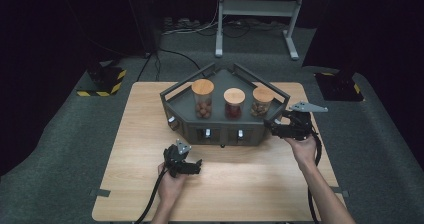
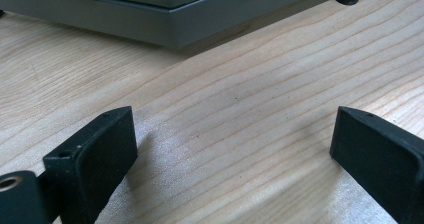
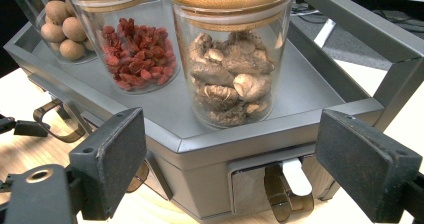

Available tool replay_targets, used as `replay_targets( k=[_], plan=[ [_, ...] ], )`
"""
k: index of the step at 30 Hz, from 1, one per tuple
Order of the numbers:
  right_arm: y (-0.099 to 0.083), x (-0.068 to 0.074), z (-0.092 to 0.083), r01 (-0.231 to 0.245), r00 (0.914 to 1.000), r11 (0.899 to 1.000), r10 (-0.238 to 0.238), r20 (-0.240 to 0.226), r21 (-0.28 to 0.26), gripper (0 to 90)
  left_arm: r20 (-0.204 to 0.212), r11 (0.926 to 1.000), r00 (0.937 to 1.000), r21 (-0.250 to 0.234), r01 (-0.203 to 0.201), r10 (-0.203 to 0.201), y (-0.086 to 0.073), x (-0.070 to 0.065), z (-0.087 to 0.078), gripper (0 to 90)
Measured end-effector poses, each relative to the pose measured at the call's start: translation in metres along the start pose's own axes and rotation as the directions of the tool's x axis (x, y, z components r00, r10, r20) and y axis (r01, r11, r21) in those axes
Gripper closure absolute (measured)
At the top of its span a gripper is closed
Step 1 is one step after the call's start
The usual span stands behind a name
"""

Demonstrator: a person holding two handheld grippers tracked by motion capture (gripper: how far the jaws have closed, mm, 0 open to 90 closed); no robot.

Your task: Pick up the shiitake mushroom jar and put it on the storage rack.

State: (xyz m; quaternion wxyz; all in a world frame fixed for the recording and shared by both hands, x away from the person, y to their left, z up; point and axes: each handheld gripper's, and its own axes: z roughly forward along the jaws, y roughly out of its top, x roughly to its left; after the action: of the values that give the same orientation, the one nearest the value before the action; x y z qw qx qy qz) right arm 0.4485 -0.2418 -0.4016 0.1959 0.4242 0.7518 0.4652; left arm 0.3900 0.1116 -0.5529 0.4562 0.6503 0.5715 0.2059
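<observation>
Right gripper (image 1: 274, 127): jaws apart with nothing between them, hovering at the right front corner of the rack (image 1: 220, 131) — its own view looks straight at a small drawer (image 3: 265, 181).
Drawer: set into the rack's front face at that corner, below the walnut jar (image 3: 231, 59); it looks shut, with a white tab (image 3: 296, 176) and a curved smoky-clear pull (image 3: 280, 201) hanging in front.
Where to grip: the pull or tab, I'd say, from the front, jaws closing across it; the rest is flush metal with no purchase.
How it will handle: drawer likely light and stiff, sliding on a short track; the pull is thin, smooth plastic — slippery and easy to bend if squeezed hard or tugged sideways.
Risk: a sharp tug could shift the whole rack and rattle the 3 glass jars on top, which are breakable and top-heavy.
Other jars: red berries (image 3: 140, 54) in the middle, round nuts (image 3: 62, 26) on the far side, each under a wooden lid.
Left gripper (image 1: 196, 166): jaws wide, holding nothing, low over the wooden table (image 1: 250, 189) just in front of the rack.
</observation>
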Motion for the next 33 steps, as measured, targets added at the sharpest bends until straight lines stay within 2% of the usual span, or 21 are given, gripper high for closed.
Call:
replay_targets(
  k=[33],
  plan=[
    [-0.016,0.001,-0.007,-0.004,1.0000,1.000,0.004,0.000,0.002,13.0,0.000,1.0000,1.0000,-0.001,0.001,-0.001,0.000,0.000,0.000,4.7]
  ],
)
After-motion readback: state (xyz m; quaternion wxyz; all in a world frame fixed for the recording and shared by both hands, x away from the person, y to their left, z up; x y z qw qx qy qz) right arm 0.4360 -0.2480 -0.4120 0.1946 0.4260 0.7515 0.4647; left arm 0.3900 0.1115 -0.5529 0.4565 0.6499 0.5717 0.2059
